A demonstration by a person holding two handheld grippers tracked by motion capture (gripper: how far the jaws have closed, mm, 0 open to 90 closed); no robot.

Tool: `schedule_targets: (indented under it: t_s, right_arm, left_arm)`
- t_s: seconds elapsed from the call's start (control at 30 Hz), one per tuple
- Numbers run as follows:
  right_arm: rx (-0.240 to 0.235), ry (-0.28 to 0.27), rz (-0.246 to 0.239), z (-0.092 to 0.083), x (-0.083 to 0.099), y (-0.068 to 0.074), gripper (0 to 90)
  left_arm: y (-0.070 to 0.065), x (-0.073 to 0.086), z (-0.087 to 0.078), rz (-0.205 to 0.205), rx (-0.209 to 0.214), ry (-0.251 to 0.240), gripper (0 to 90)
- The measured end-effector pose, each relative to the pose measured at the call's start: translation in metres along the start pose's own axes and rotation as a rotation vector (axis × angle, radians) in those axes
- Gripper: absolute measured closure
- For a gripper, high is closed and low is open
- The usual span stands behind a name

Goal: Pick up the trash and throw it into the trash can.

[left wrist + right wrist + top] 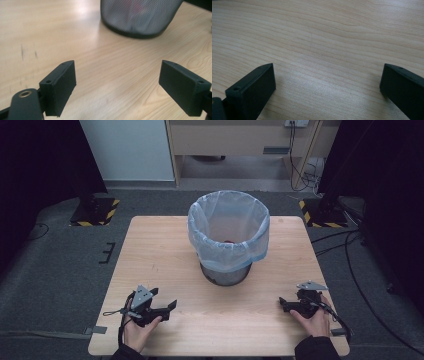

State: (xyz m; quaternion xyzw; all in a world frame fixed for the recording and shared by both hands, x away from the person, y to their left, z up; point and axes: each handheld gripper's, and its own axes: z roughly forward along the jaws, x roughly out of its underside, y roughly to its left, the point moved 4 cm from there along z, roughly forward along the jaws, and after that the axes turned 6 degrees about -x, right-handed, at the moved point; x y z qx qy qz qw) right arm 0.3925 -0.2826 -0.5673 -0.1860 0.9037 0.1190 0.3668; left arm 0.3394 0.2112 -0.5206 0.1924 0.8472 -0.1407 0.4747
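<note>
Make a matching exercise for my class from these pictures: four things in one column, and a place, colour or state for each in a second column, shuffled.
Things
1. mesh bin
2. bin liner
3. left tongs
4. table

Descriptions
A. pale blue, folded over a rim
B. light wood grain
C. dark, standing at the table's middle
D. open, held near the front edge

Pairs: 1-C, 2-A, 3-D, 4-B

The pale wood-grain rectangular worktop (165,265) carries a black wire-mesh waste bin (225,272) lined with a translucent pale blue plastic bag (228,232); the bin stands toward its far middle.
</note>
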Motion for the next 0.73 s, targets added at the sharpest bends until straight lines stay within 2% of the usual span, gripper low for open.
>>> schedule_targets:
  t_s: [0.17,0.23,0.47,0.63,0.73]
  right_arm:
    - [0.0,0.0,0.0,0.0,0.0,0.0,0.4]
    - [0.0,0.0,0.0,0.0,0.0,0.0,0.4]
    - [0.0,0.002,-0.002,0.0,0.0,0.0,0.4]
    - [0.0,0.002,-0.002,0.0,0.0,0.0,0.4]
    - [-0.001,0.0,0.0,0.0,0.0,0.0,0.4]
  left_arm:
    - [0.014,0.018,0.011,-0.001,-0.034,0.119,12.8]
    - [0.019,0.022,0.013,-0.001,-0.05,0.152,12.5]
    - [0.037,0.031,0.016,0.011,-0.118,0.202,12.2]
    - [0.049,0.035,0.017,-0.014,-0.141,0.209,11.7]
    - [0.052,0.035,0.016,-0.011,-0.153,0.212,11.5]
